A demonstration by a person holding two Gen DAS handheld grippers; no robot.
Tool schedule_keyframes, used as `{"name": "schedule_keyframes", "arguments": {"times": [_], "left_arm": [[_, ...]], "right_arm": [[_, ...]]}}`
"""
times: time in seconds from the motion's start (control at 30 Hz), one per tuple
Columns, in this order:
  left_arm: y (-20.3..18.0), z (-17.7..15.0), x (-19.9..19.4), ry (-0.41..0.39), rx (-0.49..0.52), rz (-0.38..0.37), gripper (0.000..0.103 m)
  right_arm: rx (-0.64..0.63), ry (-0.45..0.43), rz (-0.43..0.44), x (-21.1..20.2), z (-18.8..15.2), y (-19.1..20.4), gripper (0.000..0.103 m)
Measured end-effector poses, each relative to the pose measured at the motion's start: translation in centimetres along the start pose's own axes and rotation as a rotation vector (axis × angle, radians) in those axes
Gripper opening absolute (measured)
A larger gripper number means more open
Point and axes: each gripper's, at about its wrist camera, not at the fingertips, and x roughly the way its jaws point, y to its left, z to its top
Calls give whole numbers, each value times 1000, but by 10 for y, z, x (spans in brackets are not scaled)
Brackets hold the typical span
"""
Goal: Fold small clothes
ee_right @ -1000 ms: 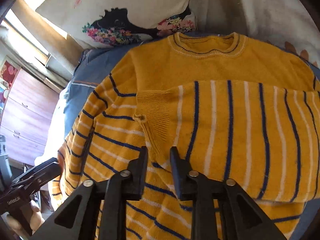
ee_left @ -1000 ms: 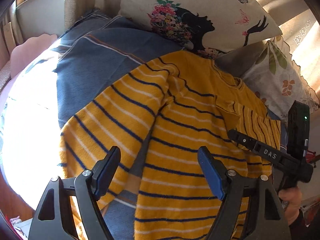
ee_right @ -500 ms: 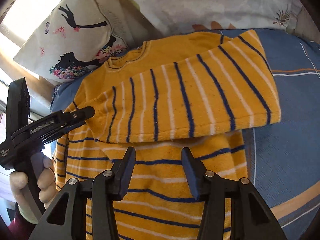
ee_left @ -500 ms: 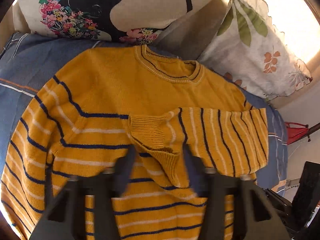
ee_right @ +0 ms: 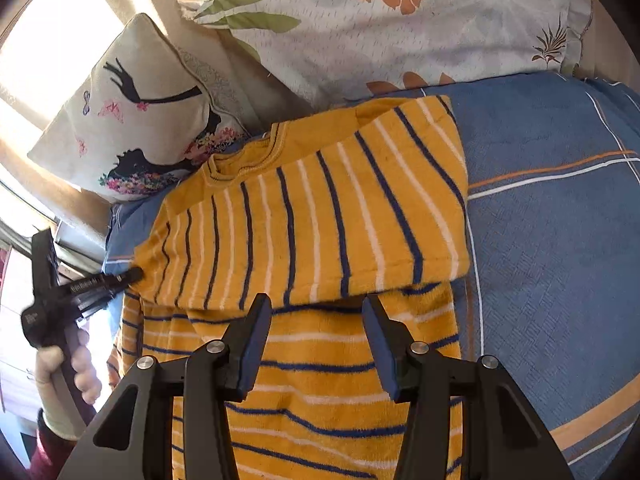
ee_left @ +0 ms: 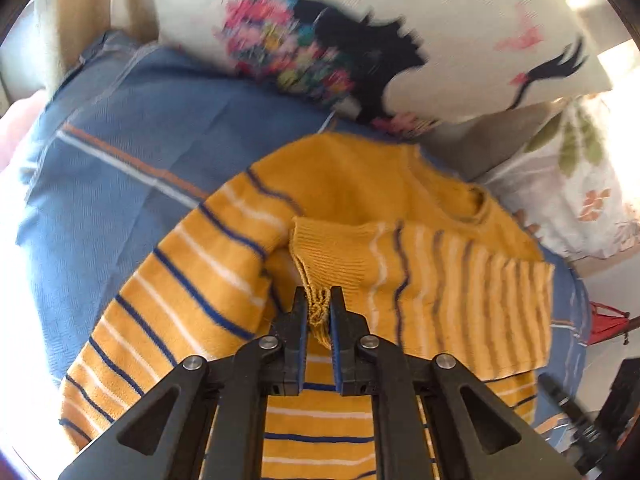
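A small yellow sweater [ee_left: 344, 184] with navy and white stripes lies on a blue bedspread [ee_left: 120, 152]. One sleeve [ee_left: 440, 276] is folded across the chest. My left gripper [ee_left: 318, 304] is shut on the ribbed cuff [ee_left: 320, 312] of that sleeve. In the right wrist view the sweater [ee_right: 320, 380] fills the middle, with the folded sleeve [ee_right: 320, 220] across it. My right gripper [ee_right: 316, 320] is open and empty, just below the sleeve's lower edge. The left gripper [ee_right: 132, 276] shows at the left there, pinching the cuff.
A cream cushion with a black silhouette and flowers [ee_left: 360, 32] and a leaf-print pillow [ee_right: 400, 20] lean at the head of the bed. Bare blue bedspread [ee_right: 560, 240] lies to the right of the sweater. A wooden dresser sits at the far left.
My right gripper let go of the cuff, opened and drew back toward the sleeve's lower edge. My left gripper swung over to the folded sleeve and shut on its cuff.
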Motion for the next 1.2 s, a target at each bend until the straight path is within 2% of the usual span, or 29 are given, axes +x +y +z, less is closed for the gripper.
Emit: {"name": "schedule_keyframes", "arguments": {"times": [0.07,0.13,0.3,0.37,0.47,0.53,0.6,0.77,0.8,0.83,0.87,0.9,1.0,1.1,1.13,1.2], "left_arm": [[3,-4,13,21,-1,24,10],[0,-6,18,7,11,38,10],[-10,-2,24,-12,49,87,14],[-15,0,27,-14,60,98,14],[-20,1,28,-17,73,105,15],[-19,1,31,-19,75,104,15],[-20,1,33,-22,76,103,15],[-20,-2,28,-28,99,125,15],[-22,-2,28,-29,103,131,15],[-24,-4,28,-31,107,136,15],[-27,-7,28,-33,109,142,15],[-29,-7,28,-34,113,149,16],[-31,-7,28,-36,115,161,17],[-28,-9,22,-40,93,163,18],[-26,-10,18,-46,83,167,18],[-16,-13,7,-51,52,157,18]], "right_arm": [[24,-13,13,3,12,-2,51],[42,-9,15,10,23,-5,51],[46,31,-95,35,38,-26,51],[96,39,-72,34,40,-39,51],[113,-3,-47,6,33,-44,51],[78,-23,-112,-10,22,-46,52],[68,-4,-205,-13,9,-52,52],[86,87,-135,10,-20,-60,51],[57,64,-146,10,-21,-55,47],[41,75,-129,12,-21,-51,22],[51,99,-80,16,-20,-50,9],[66,113,-62,17,-19,-51,9],[84,68,-190,8,-18,-62,9],[175,35,-244,-8,-16,-85,11],[193,29,-251,-14,-17,-89,19],[221,25,-218,-23,-18,-93,21]]}}
